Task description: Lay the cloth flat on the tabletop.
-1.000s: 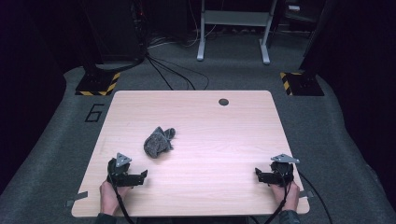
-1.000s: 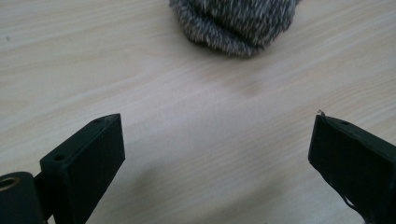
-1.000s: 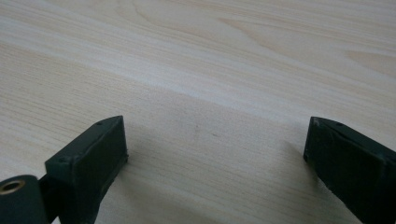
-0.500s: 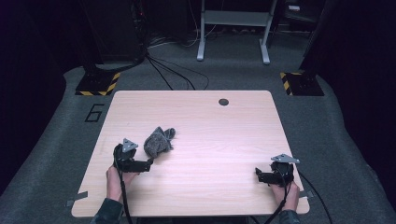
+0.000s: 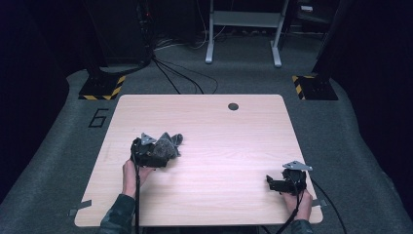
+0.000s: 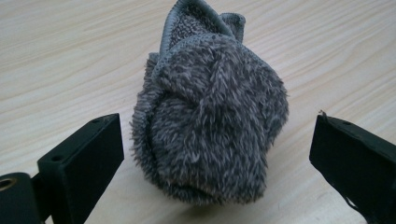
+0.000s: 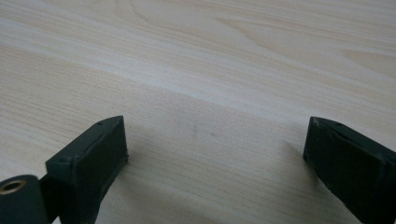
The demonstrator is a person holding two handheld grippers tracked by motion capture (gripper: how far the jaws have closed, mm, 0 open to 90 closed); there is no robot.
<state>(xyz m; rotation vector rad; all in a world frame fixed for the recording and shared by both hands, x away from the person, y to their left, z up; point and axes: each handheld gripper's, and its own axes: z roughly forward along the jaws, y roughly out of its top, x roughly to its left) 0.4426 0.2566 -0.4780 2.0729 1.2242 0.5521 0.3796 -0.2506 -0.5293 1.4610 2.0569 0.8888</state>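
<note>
Nothing is grasped yet: the left gripper has its jaws spread wide on either side of the crumpled grey fuzzy cloth, which lies bunched on the wooden table right between them but apart from both, so closing and lifting are, by my judgement, all left to do. Seen from the high view, that cloth sits just ahead of the left gripper, touching or nearly so. The right gripper gapes open too, with bare table between its jaws, well apart from the cloth.
</note>
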